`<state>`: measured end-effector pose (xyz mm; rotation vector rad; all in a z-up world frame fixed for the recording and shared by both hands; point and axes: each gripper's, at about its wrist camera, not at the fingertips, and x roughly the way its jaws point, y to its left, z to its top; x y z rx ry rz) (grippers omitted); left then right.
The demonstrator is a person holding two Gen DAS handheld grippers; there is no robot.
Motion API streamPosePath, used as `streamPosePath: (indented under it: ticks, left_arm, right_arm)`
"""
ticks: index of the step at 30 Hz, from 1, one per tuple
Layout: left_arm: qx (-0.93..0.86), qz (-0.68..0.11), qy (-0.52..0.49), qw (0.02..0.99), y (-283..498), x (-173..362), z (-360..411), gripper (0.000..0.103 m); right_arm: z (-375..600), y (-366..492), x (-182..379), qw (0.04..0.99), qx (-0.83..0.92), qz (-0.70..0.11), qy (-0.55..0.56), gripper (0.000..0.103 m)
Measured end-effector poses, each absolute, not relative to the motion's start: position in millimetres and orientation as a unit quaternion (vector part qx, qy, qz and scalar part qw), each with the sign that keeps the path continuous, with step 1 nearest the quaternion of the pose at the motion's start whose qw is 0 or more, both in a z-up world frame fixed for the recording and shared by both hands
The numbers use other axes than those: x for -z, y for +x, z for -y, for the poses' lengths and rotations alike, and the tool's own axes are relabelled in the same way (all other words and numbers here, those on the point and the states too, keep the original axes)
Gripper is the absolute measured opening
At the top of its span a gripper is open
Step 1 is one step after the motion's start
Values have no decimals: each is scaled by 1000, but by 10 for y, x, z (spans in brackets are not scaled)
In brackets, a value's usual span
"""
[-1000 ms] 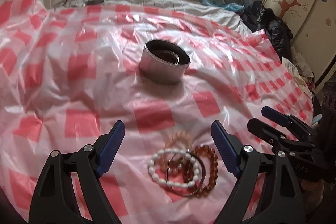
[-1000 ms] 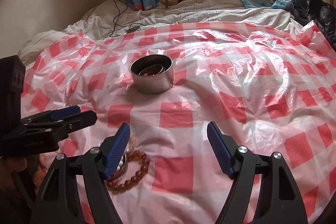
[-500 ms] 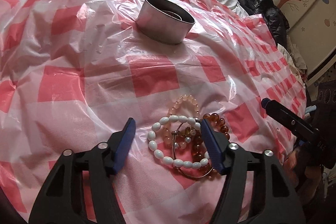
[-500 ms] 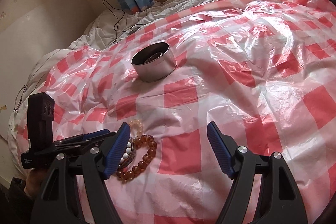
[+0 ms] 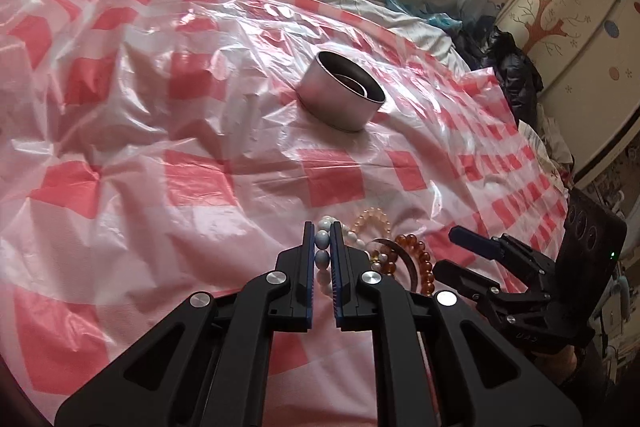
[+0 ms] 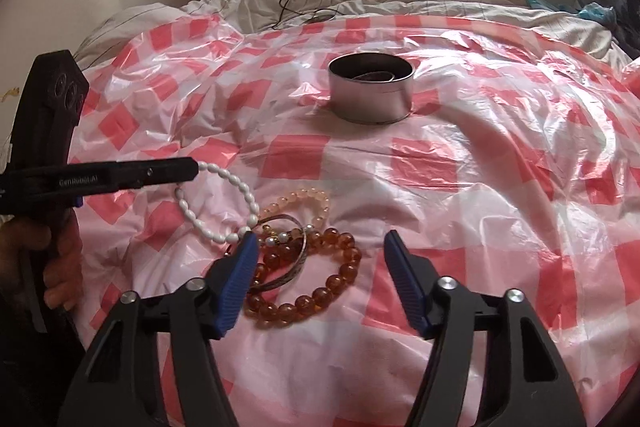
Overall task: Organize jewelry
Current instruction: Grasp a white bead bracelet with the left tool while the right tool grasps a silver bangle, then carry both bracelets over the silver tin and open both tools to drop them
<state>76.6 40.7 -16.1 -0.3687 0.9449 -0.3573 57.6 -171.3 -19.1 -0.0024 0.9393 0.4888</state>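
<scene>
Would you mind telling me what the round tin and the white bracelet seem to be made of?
Round tin: apparently brushed metal, with a dull grey sheen and thin rim. White bracelet: glossy, opaque oval beads, perhaps plastic or imitation pearl; which one is unclear.

Both grippers are built of black linkages with silver screws; blue ribbed pads [image 6: 236,279] line the fingers; "GenRobot.AI" is printed in white.

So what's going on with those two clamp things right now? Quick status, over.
Left gripper shut on white bead bracelet. Right gripper open over amber bracelet, jaws just closing. Tin path clear.
</scene>
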Motion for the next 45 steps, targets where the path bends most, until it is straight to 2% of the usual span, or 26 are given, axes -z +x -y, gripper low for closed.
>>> streamPosePath:
  ticks: [2, 3, 5, 7, 11, 21, 31, 39, 45]
  left_arm:
    - [158, -457, -175, 858, 771, 185, -457, 7]
    - [153, -460, -171, 858, 774, 191, -462, 7]
    - [147, -464, -161, 858, 771, 216, -458, 7]
    - [146, -468, -157, 858, 776, 233, -451, 7]
    - [141, -473, -149, 857, 790, 266, -419, 7]
    - [157, -447, -164, 865, 813, 153, -379, 7]
    - [179, -400, -142, 888, 933, -304, -146, 7]
    - [201, -373, -116, 899, 1449, -707, 248, 7]
    - [211, -368, -105, 899, 1895, -747, 528, 7]
  right_arm:
    - [1615, 617, 292, 852, -236, -468, -11, 38]
    - [1573, 630, 334, 848, -233, -475, -18, 28]
    - [1533, 644, 401, 843, -231, -485, -21, 26]
    - [1507, 656, 436, 838, -237, -490, -22, 12]
    - [1547, 649, 433, 840, -239, -487, -7, 4]
    - [2131, 778, 204, 847, -233, -450, 160, 3]
    - [2204, 1239, -41, 860, -225, -416, 191, 3]
    - [2266, 1799, -81, 878, -191, -391, 198, 3]
    - [2550, 2104, 49, 882, -144, -385, 230, 3]
